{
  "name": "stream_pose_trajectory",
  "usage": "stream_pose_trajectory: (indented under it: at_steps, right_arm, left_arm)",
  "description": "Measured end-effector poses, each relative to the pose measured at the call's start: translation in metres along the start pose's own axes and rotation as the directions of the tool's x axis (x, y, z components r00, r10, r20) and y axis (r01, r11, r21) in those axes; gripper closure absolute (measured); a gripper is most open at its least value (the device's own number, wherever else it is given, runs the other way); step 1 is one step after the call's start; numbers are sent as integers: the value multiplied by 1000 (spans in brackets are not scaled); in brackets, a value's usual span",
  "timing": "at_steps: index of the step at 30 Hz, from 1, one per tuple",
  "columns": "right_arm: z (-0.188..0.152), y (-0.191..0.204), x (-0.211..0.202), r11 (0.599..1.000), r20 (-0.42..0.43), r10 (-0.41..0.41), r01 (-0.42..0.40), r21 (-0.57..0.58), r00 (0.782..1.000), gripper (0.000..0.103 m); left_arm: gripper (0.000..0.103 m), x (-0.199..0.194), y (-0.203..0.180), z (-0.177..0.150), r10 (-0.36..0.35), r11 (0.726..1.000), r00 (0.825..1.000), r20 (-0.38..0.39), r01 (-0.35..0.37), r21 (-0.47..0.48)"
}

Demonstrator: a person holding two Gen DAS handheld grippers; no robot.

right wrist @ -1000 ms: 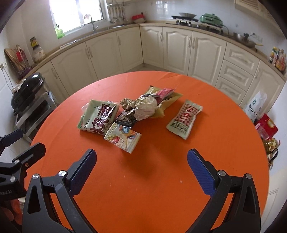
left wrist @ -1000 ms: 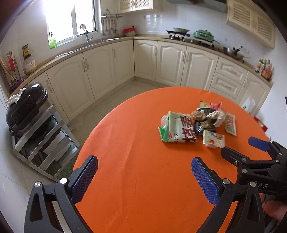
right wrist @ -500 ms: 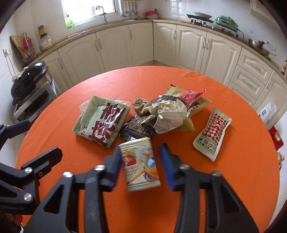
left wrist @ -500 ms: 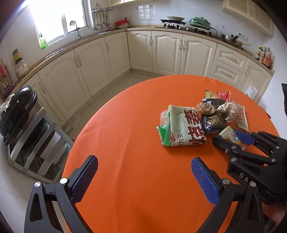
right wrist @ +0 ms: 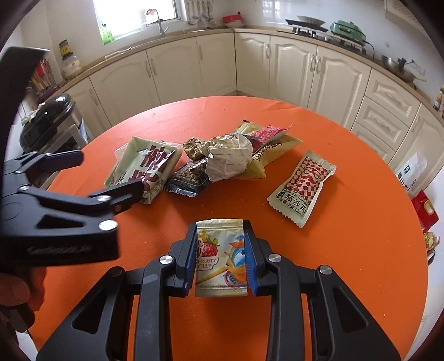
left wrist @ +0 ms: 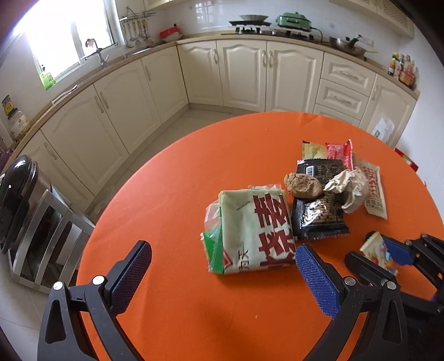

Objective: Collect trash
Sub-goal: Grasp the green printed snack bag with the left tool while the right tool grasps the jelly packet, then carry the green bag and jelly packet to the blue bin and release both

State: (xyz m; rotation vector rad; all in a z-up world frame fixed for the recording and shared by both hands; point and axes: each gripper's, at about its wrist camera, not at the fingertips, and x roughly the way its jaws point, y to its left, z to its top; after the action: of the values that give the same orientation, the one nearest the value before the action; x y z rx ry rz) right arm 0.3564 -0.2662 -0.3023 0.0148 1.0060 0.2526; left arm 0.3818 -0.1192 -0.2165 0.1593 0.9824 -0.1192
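Clamping a jelly pouch (right wrist: 220, 257), the right gripper (right wrist: 220, 241) has just closed its jaws; the left gripper (left wrist: 222, 266) hangs jaws apart above the orange table (left wrist: 172, 200).

Ahead of the hand-held gripper, beyond the far edge of the orange counter (right wrist: 347, 250), cream cabinets (right wrist: 291, 66) run along the wall under a worktop carrying a gas stove (right wrist: 308, 26) and a green electric pot (right wrist: 348, 29). Up and to its left, a window (left wrist: 69, 41) glows above a sink tap (left wrist: 97, 51). Low on its left stands a black-lidded appliance on a metal rack (left wrist: 25, 211).
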Motion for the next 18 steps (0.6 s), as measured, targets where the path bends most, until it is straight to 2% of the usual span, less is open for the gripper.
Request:
stream_pose_trajectory:
  at_steps: [6,7,9,15,18]
  right_arm:
    - [-7,-8,-9,1000,0,16,-16,22,1000,74]
    - [-8,-9,-10,1000,1,17,-17,26,1000,74]
    - [-10,-11,-14,999,3,18,-18,32,1000,74]
    - [-17,-18,-32,998,19,24,-25,66,1000,74]
    - [-23,-25,-46,996,33,18,-20,90,999,74]
  left_arm:
    - [4,31,-4,20,-50,999,998,-25,50,4]
    - [15,36,-3,21,-71,997,997,-27,71,-3]
    - [19,38,5,20,-99,995,995,-14,98,-31]
    - [20,42,27,8,-134,989,991,16,135,-62]
    - [20,32,37,-5,-141,987,989,32,143,-78]
